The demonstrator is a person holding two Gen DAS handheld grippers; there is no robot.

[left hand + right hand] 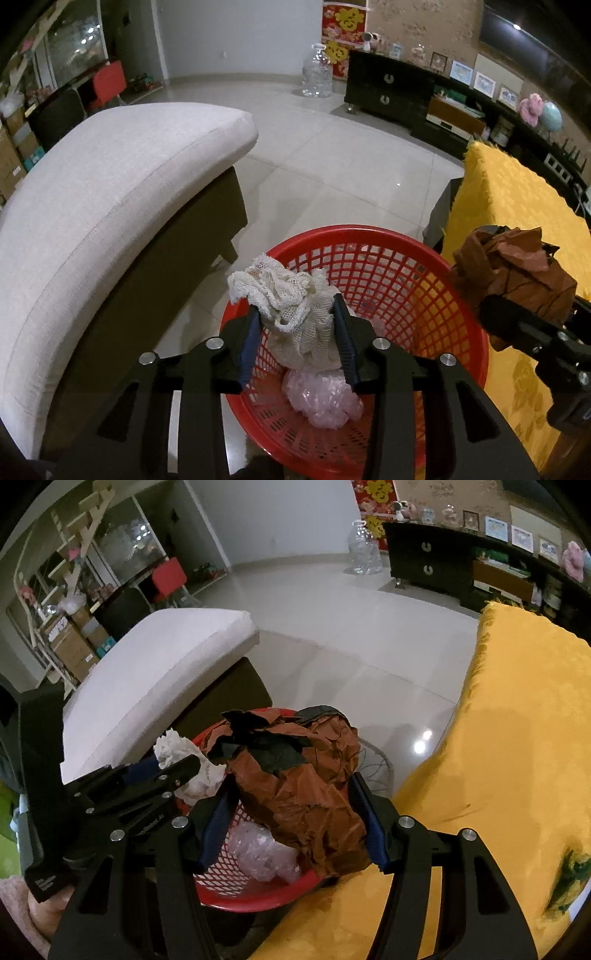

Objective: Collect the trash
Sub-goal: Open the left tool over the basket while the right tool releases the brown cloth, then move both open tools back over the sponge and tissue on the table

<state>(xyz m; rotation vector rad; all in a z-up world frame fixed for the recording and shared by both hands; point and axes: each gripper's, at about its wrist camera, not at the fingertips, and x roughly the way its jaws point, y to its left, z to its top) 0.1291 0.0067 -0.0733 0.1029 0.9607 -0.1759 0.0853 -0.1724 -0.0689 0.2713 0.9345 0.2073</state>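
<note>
Both sets of jaws clamp trash above a red mesh basket [406, 266]: the left gripper [300, 325] pinches a wad of white netting [291, 295], the right gripper [295, 805] a crumpled ball of brown paper [303, 786]. Pink plastic wrap [325, 398] lies inside the basket, which stands between a white-cushioned sofa [110, 192] and a yellow cloth-covered surface [517, 720].
</note>
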